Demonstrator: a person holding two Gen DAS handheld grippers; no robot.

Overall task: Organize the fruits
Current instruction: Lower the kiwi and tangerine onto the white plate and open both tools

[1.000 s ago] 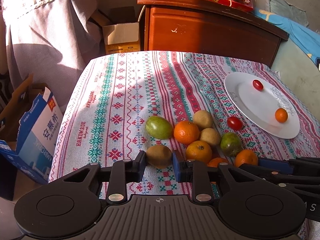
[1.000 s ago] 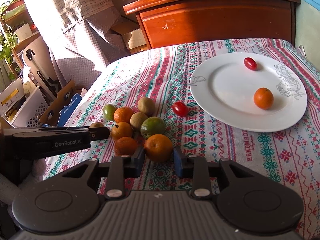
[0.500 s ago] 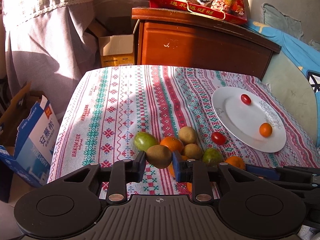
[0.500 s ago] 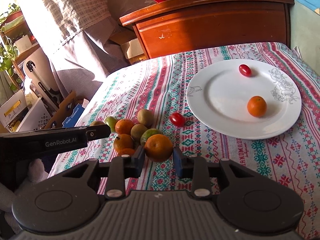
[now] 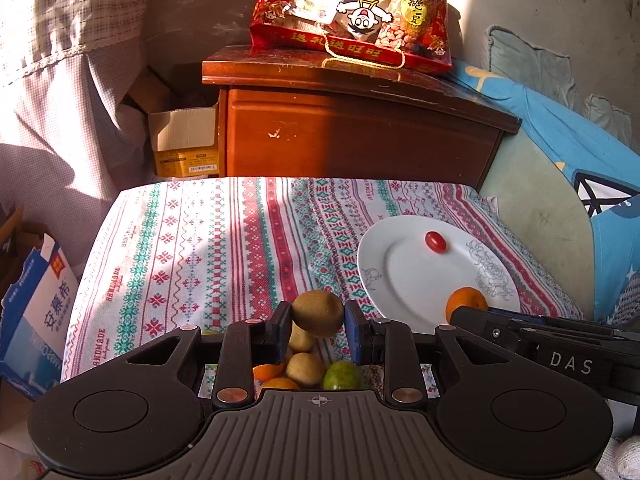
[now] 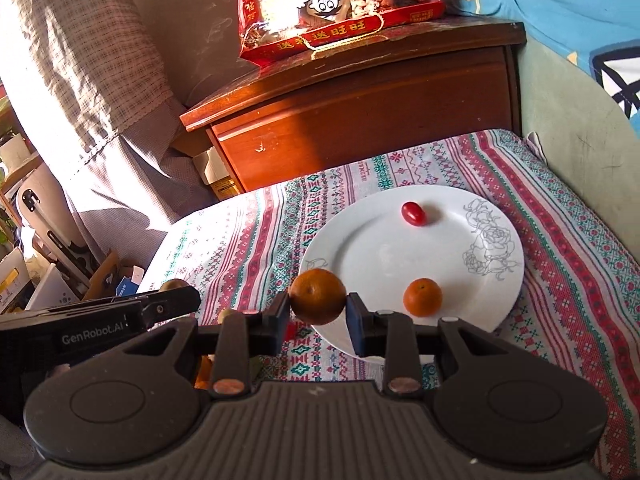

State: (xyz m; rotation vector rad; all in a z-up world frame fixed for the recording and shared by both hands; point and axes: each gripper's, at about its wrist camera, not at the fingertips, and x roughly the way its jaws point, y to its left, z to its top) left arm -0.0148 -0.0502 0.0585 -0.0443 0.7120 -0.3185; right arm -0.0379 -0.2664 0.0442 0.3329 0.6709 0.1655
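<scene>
My left gripper (image 5: pixel 318 320) is shut on a brown kiwi (image 5: pixel 317 313), held in the air above the fruit pile. Below it lie more kiwis (image 5: pixel 306 368), a green fruit (image 5: pixel 342 375) and oranges (image 5: pixel 268 371) on the patterned cloth. My right gripper (image 6: pixel 319 309) is shut on an orange (image 6: pixel 318 297), lifted at the near left rim of the white plate (image 6: pixel 372 248). On the plate sit a cherry tomato (image 6: pixel 413 213) and a small orange (image 6: pixel 422 297). The plate (image 5: pixel 400 276) also shows in the left wrist view, with the right gripper's side (image 5: pixel 540 344) in front of it.
A wooden cabinet (image 5: pixel 352 132) stands behind the table with a red snack bag (image 5: pixel 352 8) on top. A cardboard box (image 5: pixel 184 148) sits beside it, and a blue carton (image 5: pixel 36 320) lies off the table's left edge. Blue bedding (image 5: pixel 580 160) is at the right.
Both grippers rose from the fruit pile with their fruit, the left with the kiwi and the right with the orange. The right gripper has moved toward the plate's edge.
</scene>
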